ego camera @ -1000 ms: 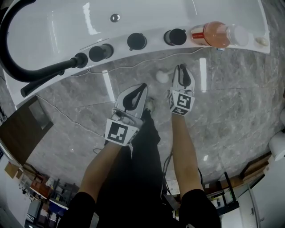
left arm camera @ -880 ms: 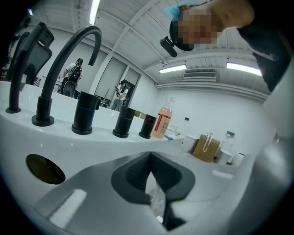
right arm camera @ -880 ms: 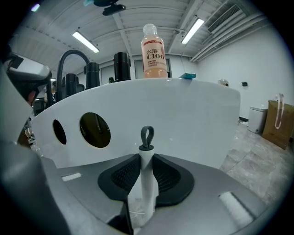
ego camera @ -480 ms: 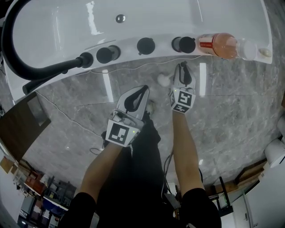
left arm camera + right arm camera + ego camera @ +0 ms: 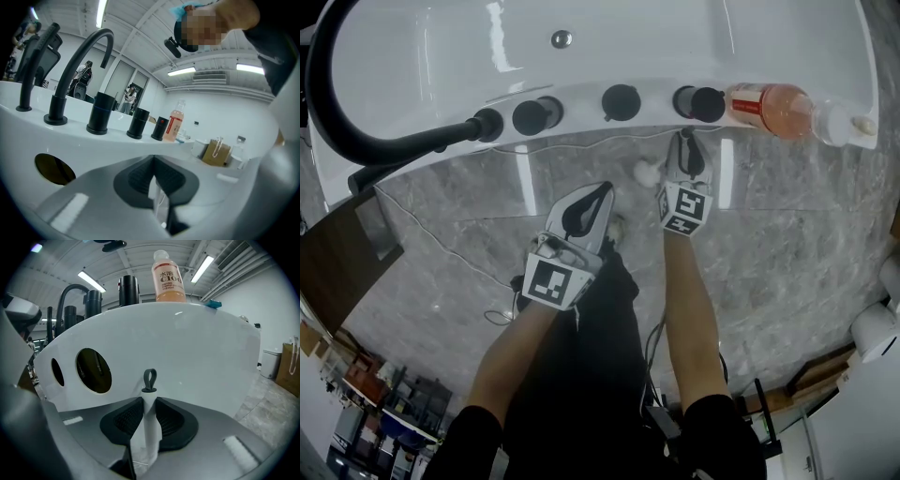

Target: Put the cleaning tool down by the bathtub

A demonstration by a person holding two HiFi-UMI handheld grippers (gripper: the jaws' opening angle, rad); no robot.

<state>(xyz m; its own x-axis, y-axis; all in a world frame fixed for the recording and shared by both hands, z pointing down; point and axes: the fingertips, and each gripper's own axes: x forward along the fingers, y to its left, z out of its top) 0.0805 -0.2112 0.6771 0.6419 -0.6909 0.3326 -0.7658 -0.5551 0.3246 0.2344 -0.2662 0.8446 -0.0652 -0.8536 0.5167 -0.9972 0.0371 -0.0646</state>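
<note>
Cleaning tool (image 5: 150, 427), a white handle with a grey loop, stands pinched between the right gripper's (image 5: 682, 141) half-open jaws, at twelve o'clock beside the bathtub (image 5: 197, 343) wall. Its lower end is cut off from view. The left gripper (image 5: 599, 191) is closed and empty.

Grey left gripper (image 5: 602, 190), right gripper (image 5: 682, 139), black trousers (image 5: 605, 375).

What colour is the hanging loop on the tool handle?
The hanging loop is dark grey; the right gripper view shows it best.

Bottle (image 5: 773, 105) on bathtub (image 5: 581, 108) rim (perhaps upright)
</note>
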